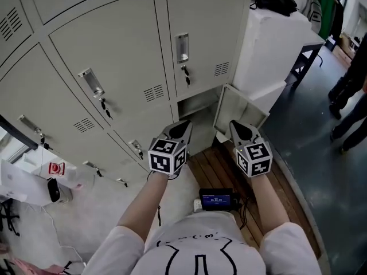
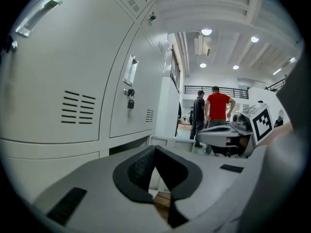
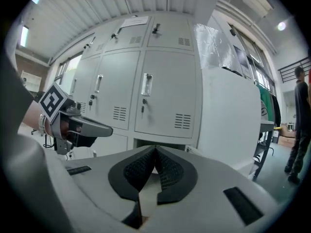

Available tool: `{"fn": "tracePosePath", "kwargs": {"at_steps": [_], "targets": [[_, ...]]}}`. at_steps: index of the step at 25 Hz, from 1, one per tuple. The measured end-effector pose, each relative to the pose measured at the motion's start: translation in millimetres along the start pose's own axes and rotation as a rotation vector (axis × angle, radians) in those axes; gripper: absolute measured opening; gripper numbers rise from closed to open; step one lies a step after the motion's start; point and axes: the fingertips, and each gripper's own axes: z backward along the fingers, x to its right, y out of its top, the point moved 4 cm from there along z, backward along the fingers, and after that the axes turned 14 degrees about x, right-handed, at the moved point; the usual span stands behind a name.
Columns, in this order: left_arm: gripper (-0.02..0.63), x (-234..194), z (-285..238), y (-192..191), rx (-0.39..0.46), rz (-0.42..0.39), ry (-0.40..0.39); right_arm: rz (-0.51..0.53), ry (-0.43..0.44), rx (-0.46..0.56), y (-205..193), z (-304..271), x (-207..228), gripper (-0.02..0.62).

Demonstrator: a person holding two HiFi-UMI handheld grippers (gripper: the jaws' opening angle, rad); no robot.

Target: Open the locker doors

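Note:
A bank of pale grey lockers (image 1: 114, 50) fills the head view. The bottom right compartment (image 1: 198, 106) stands open, its door (image 1: 236, 110) swung out to the right. The door above it (image 1: 206, 33) is closed, with a metal handle (image 1: 182, 47) and a hanging key (image 1: 186, 74). My left gripper (image 1: 182, 126) is shut and empty in front of the open compartment. My right gripper (image 1: 238, 126) is also shut and empty, next to the open door. In the left gripper view the pads (image 2: 141, 169) meet at the tip; in the right gripper view the pads (image 3: 167, 171) touch too.
A white cabinet (image 1: 275, 39) adjoins the lockers on the right, with a black-legged table (image 1: 305, 53) beyond it. People stand at the right (image 1: 351, 90). A wooden pallet (image 1: 221, 168) and a small screen device (image 1: 216, 199) lie below me. Bags (image 1: 51, 176) sit at the left.

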Motion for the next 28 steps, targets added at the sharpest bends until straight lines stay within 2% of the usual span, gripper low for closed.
{"fn": "tracePosePath", "kwargs": {"at_steps": [9, 15, 20, 28], "targets": [[0.005, -19.3, 80.9, 49.0, 0.087, -0.037, 0.042, -0.046, 0.135, 0.144, 59.1, -15.1, -97.8, 0.009], [0.005, -35.5, 146.9, 74.3, 0.116, -0.121, 0.094, -0.075, 0.274, 0.233, 101.1, -30.7, -176.5, 0.009], [0.005, -54.8, 207.4, 93.1, 0.121, -0.194, 0.173, -0.097, 0.394, 0.289, 128.7, -47.1, -252.8, 0.01], [0.005, -92.6, 288.5, 117.1, 0.189, -0.189, 0.382, -0.115, 0.565, 0.321, 147.2, -59.5, -345.1, 0.01]]}}
